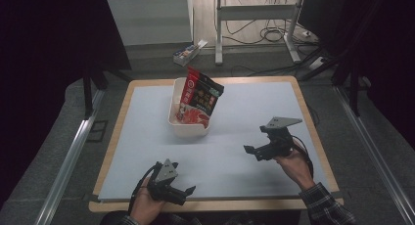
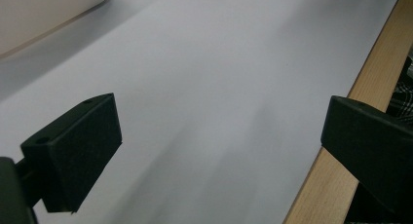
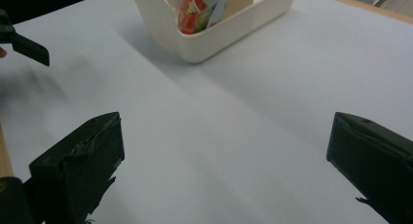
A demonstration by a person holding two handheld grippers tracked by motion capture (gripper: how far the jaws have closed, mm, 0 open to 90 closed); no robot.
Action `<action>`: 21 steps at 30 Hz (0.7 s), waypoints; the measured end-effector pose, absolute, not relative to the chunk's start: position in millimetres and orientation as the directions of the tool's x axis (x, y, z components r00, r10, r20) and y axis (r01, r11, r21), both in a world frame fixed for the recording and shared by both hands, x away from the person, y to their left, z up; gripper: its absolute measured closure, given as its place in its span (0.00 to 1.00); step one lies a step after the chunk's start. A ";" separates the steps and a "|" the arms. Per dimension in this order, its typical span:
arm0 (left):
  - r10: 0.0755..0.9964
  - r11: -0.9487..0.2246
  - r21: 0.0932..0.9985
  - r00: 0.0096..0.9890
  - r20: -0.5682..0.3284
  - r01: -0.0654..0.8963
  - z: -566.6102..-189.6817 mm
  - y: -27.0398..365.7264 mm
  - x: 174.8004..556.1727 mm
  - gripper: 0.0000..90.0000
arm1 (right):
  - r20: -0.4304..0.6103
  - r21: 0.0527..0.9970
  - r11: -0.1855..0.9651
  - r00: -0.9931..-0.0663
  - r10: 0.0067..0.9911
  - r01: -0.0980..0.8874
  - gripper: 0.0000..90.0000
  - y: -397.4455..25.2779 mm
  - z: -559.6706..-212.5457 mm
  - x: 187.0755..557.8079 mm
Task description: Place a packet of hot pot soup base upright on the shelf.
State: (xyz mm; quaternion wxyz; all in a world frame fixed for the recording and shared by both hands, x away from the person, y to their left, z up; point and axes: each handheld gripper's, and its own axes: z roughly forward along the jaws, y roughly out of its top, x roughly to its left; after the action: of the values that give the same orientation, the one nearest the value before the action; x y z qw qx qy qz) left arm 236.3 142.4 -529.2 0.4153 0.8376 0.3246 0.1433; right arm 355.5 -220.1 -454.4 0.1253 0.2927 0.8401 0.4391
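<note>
A white plastic bin stands on the pale mat, back of centre. A red snack bag rests upright in it and leans right. The right gripper view has the bin ahead with the bag's lower part inside. My left gripper is held low by the front edge, open, with nothing between its jaws. My right gripper hovers at the right, pointing left, also open and empty. In their own views the left gripper and right gripper have bare mat between them.
The mat covers a wooden table with its edge showing at the front. A corner of the bin shows at upper left in the left gripper view. A small box and cables lie on the floor beyond.
</note>
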 end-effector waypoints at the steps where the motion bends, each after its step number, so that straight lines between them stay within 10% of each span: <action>1: 0.663 -0.445 0.787 0.748 -0.030 0.427 -529.4 142.4 236.4 0.01 | 0.050 0.811 0.439 -0.793 0.607 0.387 0.00 -223.4 -456.9 352.3; 21: 0.673 -0.460 0.776 0.739 -0.012 0.431 -531.4 144.3 239.1 0.01 | -0.014 0.726 0.517 -0.742 0.670 0.454 0.00 -258.9 -501.7 319.4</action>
State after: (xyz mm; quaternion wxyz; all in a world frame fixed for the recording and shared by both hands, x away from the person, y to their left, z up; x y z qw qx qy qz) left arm 239.1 144.3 -531.4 0.4028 0.8410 0.3284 0.1502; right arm 319.4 -258.9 -501.7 0.1478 0.3273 0.8583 0.3665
